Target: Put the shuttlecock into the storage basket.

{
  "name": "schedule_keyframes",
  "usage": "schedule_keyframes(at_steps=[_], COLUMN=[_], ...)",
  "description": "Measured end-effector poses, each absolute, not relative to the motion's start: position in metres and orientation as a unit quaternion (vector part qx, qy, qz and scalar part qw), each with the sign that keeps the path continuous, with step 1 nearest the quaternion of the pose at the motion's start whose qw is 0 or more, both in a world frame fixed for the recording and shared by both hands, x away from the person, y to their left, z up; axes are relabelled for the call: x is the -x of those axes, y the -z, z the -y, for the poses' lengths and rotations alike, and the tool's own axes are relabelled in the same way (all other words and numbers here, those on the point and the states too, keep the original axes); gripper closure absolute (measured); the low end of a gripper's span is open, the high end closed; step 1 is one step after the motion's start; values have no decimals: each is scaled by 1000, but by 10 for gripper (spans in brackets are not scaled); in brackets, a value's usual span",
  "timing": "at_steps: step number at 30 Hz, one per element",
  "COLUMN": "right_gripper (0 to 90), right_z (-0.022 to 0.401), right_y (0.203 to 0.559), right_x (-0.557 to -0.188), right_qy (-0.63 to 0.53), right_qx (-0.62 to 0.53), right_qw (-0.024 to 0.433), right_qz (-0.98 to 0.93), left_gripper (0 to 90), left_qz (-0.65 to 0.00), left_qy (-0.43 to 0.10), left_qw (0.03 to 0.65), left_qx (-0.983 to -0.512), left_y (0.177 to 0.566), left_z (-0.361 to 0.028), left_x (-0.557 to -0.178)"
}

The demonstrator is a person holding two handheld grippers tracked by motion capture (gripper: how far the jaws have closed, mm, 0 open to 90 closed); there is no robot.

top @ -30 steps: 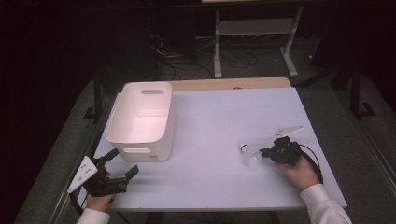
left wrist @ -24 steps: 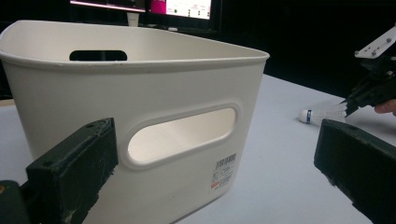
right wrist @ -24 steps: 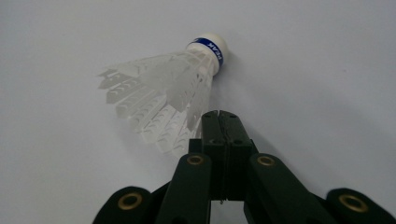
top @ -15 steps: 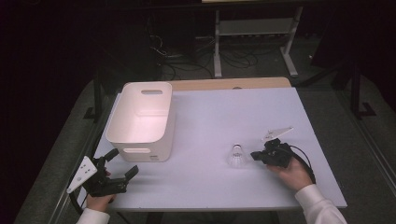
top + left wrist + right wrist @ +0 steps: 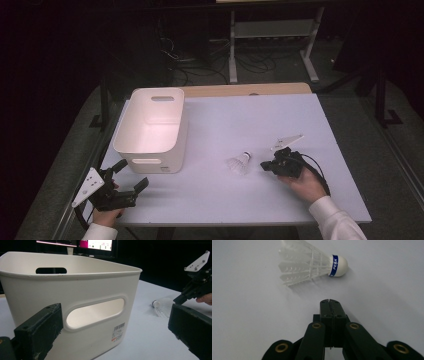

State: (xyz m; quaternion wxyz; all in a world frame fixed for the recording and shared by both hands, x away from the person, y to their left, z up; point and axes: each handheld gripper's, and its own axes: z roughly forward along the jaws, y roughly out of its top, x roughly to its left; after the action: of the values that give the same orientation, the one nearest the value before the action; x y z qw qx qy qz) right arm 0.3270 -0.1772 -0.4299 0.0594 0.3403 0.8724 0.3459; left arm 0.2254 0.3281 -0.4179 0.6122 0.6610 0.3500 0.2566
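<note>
A white feathered shuttlecock (image 5: 239, 163) with a blue band on its cork lies on its side on the pale table (image 5: 240, 120). My right gripper (image 5: 263, 166) lies just to its right, low over the table. In the right gripper view its jaws (image 5: 329, 302) are shut with nothing between them, and the shuttlecock (image 5: 312, 262) lies a little ahead, apart from the tips. At the table's near left corner my left gripper (image 5: 131, 175) stands open and holds nothing. The left gripper view looks between its wide jaws (image 5: 115, 325) at the white bin (image 5: 75, 297).
The white plastic bin (image 5: 150, 145) with handle slots stands at the table's left, open side up and with nothing in it. The left gripper view has the shuttlecock (image 5: 161, 307) and the right gripper (image 5: 197, 287) farther off at its right. Dark floor, cables and a metal frame lie beyond the table.
My right gripper has slid left across the table, and the shuttlecock has shifted left ahead of it. The left gripper and the bin have stayed put.
</note>
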Motion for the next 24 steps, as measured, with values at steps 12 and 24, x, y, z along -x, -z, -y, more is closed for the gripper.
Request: schedule_keyframes(at_steps=[12,24], right_gripper=[883,883], right_z=[148,121], right_y=[428,429], right_x=[-336,-343], right_qy=[-350,-350], right_qx=[-313,-288], right_qw=[48,37], right_qz=[-882,-890], left_gripper=[0,0], left_qz=[-346,-347], left_qy=[-259,-257], left_qw=[613,615], left_qx=[-661,-660], left_y=[417,417], left_z=[-329,-329], left_x=[-225,-224])
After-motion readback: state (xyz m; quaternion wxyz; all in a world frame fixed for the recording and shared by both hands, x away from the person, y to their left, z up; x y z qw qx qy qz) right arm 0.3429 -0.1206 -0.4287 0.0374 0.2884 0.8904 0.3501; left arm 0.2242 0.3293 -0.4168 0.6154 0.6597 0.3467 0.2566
